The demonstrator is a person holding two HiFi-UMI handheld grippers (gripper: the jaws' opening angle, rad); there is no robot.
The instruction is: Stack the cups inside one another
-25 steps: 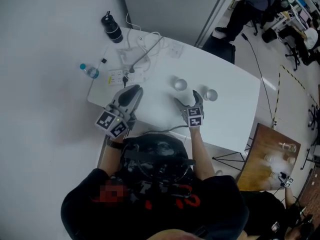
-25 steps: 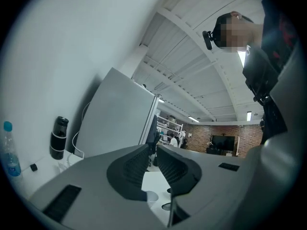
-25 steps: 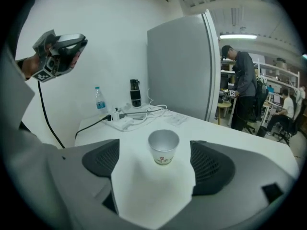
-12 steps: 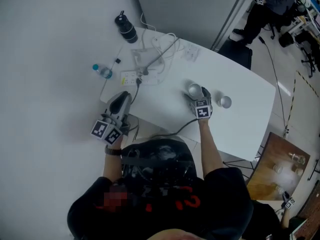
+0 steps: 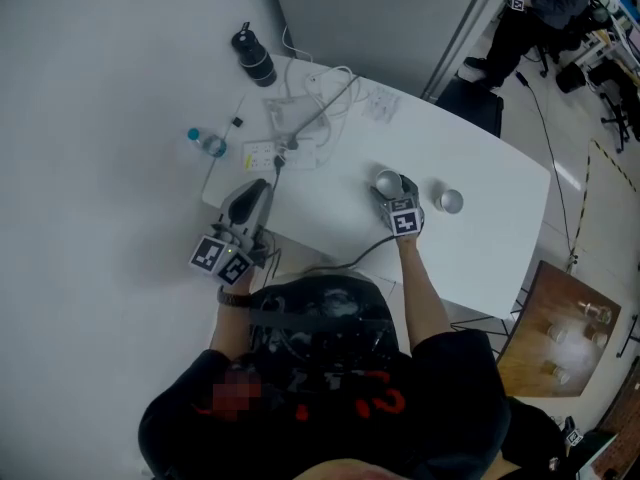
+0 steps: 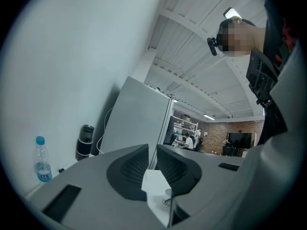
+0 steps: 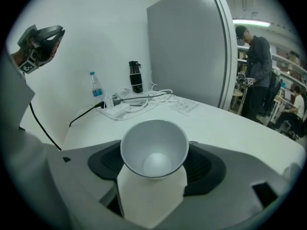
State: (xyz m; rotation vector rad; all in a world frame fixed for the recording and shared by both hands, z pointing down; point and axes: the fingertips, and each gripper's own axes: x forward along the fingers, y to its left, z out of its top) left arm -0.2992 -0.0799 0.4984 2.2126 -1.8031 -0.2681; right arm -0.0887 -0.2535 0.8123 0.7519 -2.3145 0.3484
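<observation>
Two white paper cups stand on the white table (image 5: 480,248). My right gripper (image 5: 392,188) is at the left cup (image 5: 386,180); its jaws have just been closing. In the right gripper view that cup (image 7: 154,152) stands upright with its mouth open toward me. It fills the gap between the dark pads (image 7: 106,163), and its rim meets them on both sides. The second cup (image 5: 451,202) stands free just to the right. My left gripper (image 5: 255,190) hovers at the table's near left edge, jaws together and holding nothing.
A power strip (image 5: 262,152) with cables, a water bottle (image 5: 207,143) and a black flask (image 5: 253,58) crowd the far left corner. Some paper (image 5: 378,103) lies behind the cups. A person (image 5: 540,8) stands beyond the table. A wooden table (image 5: 560,338) stands to the right.
My right gripper has gone forward and down onto the left cup, which now sits between its jaws. The left gripper has drawn back to the table's left edge.
</observation>
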